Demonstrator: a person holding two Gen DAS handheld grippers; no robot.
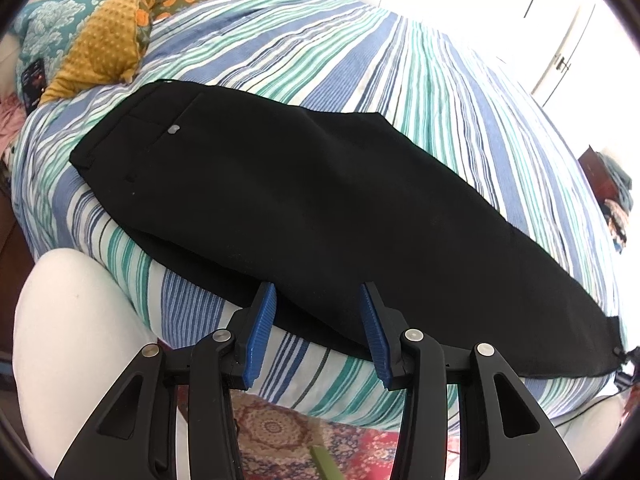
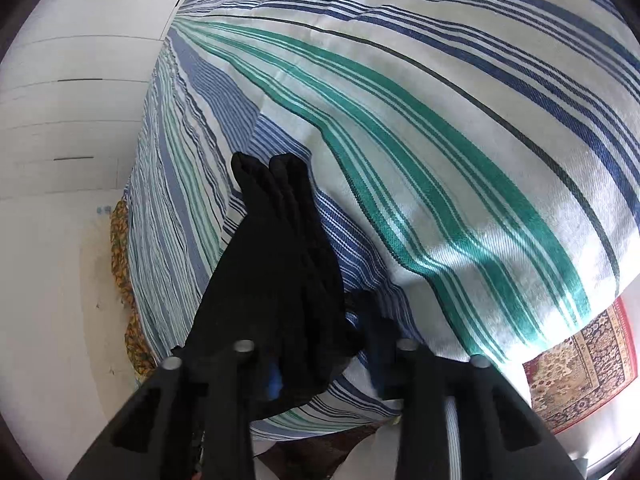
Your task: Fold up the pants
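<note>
Black pants (image 1: 304, 208) lie folded lengthwise on the striped bed, waistband at upper left, leg hems at the far right edge. My left gripper (image 1: 318, 300) is open, its blue pads (image 1: 262, 332) at the near edge of the pants, touching nothing. In the right wrist view the hem end of the pants (image 2: 276, 264) lies bunched over my right gripper (image 2: 320, 360), covering the left finger. A gap shows between the fingers, but the cloth hides the tips, so I cannot tell whether they hold it.
The striped bedspread (image 1: 360, 60) covers the bed. Yellow and floral pillows (image 1: 104, 48) lie at its head, upper left. A patterned rug (image 1: 280, 428) is on the floor below the bed edge. White cupboard doors (image 1: 520, 8) stand behind.
</note>
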